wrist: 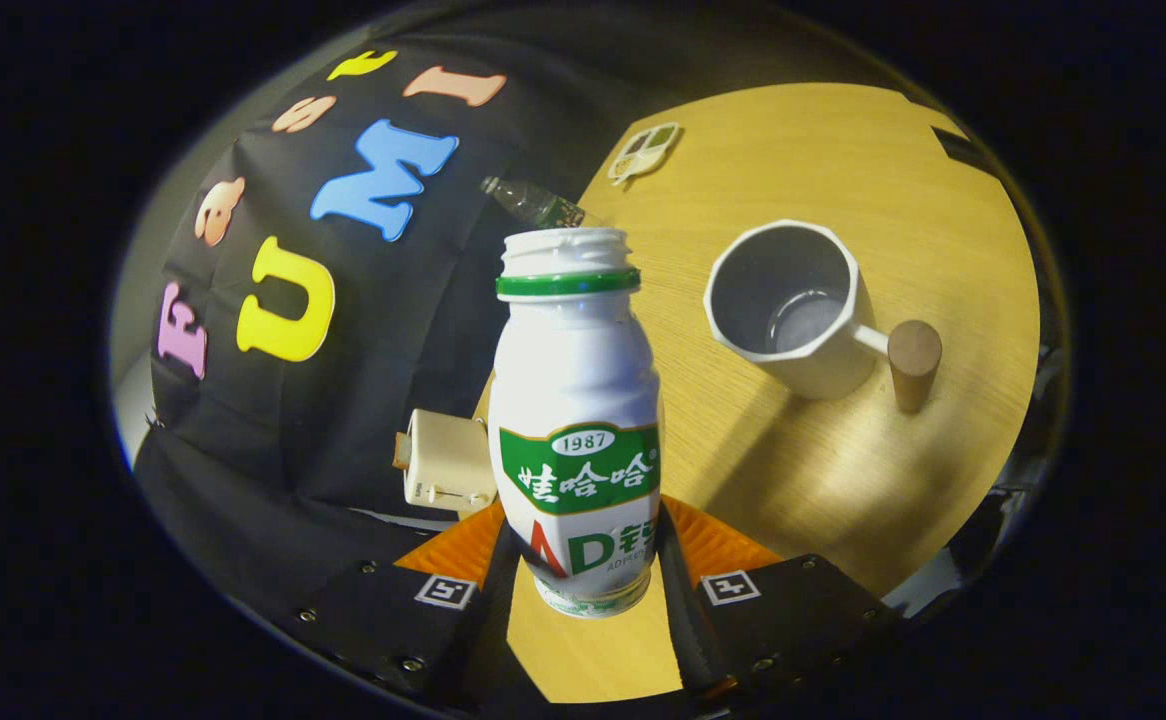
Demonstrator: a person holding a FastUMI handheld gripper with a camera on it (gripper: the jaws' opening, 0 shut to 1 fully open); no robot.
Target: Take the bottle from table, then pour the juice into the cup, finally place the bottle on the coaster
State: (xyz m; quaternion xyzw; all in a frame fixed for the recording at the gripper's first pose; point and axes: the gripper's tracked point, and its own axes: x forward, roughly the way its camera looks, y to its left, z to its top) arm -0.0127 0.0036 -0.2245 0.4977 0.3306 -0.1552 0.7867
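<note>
A white juice bottle (575, 420) with a green label and a green neck ring stands between my fingers, its cap off and its mouth open. My gripper (583, 575) is shut on the bottle's lower body, one finger on each side, and holds it above the wooden table (843, 480). Beyond the fingers and to the right stands a white cup (791, 305) with a wooden-ended handle (913, 358); its inside looks nearly empty. The whole scene is tilted.
A cream toaster-like box (443, 460) sits at the table's edge just left of the bottle. Farther back lie a clear plastic bottle (533, 203) on its side and a small flat white tray (645, 152). The booth's black cloth wall rises behind them.
</note>
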